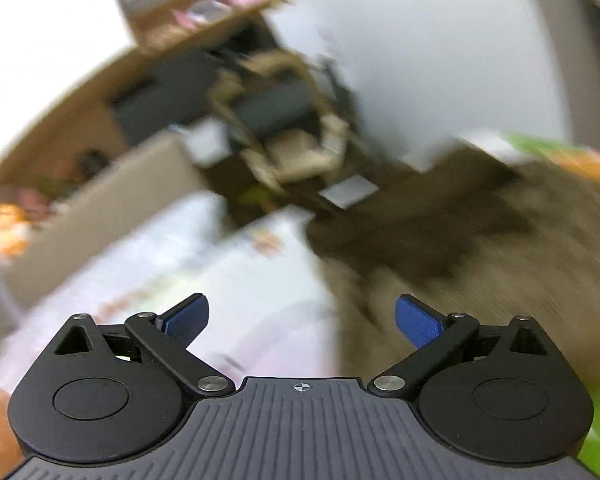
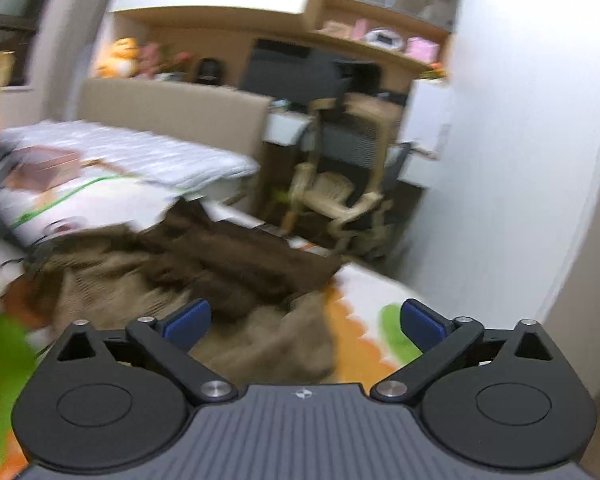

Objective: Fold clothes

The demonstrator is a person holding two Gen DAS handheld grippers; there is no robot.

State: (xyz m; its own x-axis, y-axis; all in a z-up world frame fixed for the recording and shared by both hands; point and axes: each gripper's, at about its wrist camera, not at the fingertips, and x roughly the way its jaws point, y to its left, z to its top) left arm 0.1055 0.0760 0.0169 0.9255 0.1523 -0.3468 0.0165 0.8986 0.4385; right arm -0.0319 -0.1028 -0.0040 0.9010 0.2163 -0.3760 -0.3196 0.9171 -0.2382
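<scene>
Left tongs [image 1: 302, 322] and right tongs [image 2: 305, 325]: spread wide, empty. Brown garment [image 2: 236, 264], centre frame on bed [image 2: 148, 152]: crumpled, unfolded. Folding apparently not yet begun.

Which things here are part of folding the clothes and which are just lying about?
Part of the job:
brown garment
bed
left gripper, open
right gripper, open

Just lying about:
chair
stuffed toy
pink boxes
</scene>
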